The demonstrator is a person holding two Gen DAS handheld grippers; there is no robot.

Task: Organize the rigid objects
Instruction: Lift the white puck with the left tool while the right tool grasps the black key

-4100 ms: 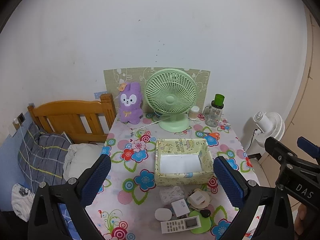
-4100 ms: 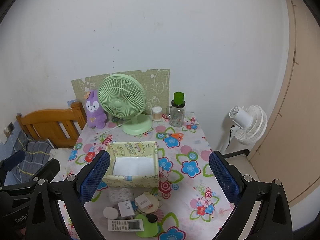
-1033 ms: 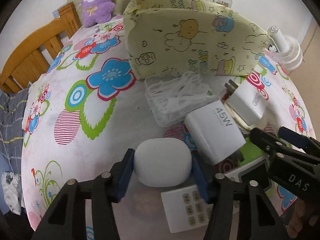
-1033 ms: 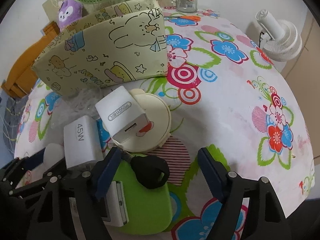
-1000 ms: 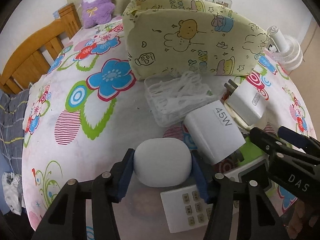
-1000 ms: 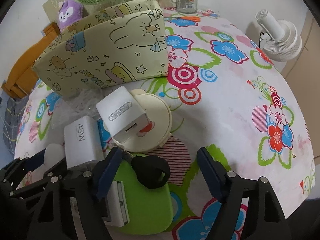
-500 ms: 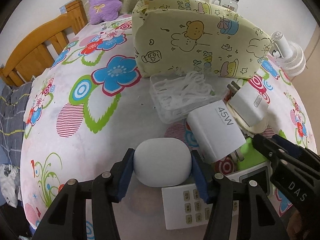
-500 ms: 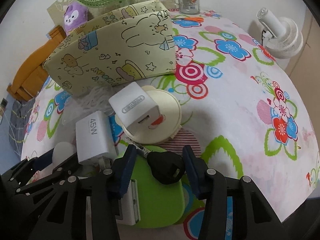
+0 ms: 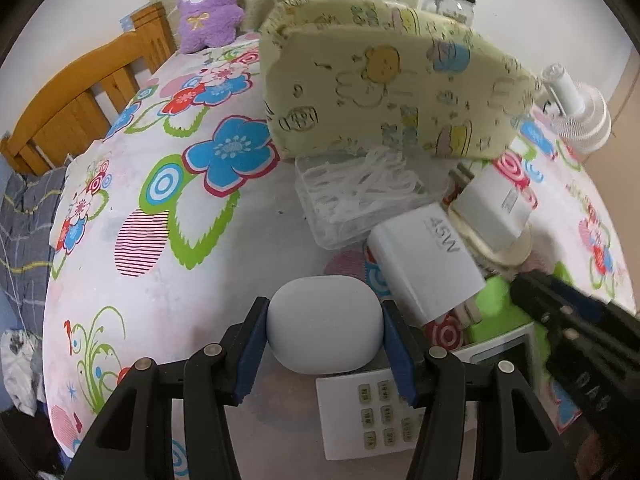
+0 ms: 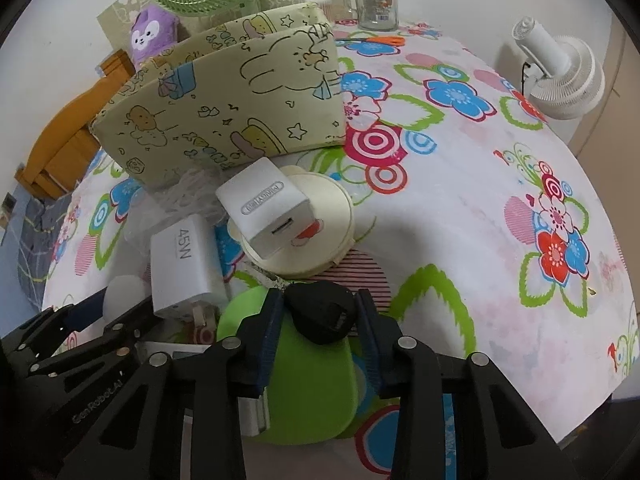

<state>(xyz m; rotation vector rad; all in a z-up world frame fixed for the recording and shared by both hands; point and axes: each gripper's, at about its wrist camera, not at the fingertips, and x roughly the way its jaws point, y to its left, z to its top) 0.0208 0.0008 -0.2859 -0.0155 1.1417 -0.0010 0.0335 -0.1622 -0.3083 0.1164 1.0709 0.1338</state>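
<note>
Pinching: right gripper [image 10: 318, 322], jaws just closed on black car key [image 10: 320, 312], lower centre; left gripper [image 9: 324, 334] clamping white earbud case [image 9: 324, 324]. Both ready for yellow storage box [image 10: 224, 116].

You see a matt white plastic oval case [image 9: 323, 324], a glossy black plastic key fob [image 10: 322, 312], and a smooth floral cloth-covered table [image 10: 480, 208].

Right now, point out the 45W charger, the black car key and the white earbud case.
45W charger [image 10: 182, 258]: right wrist view, on its printed top face.
black car key [image 10: 322, 312]: right wrist view, on the fob body between the fingers.
white earbud case [image 9: 324, 322]: left wrist view, on its rounded lid.
</note>
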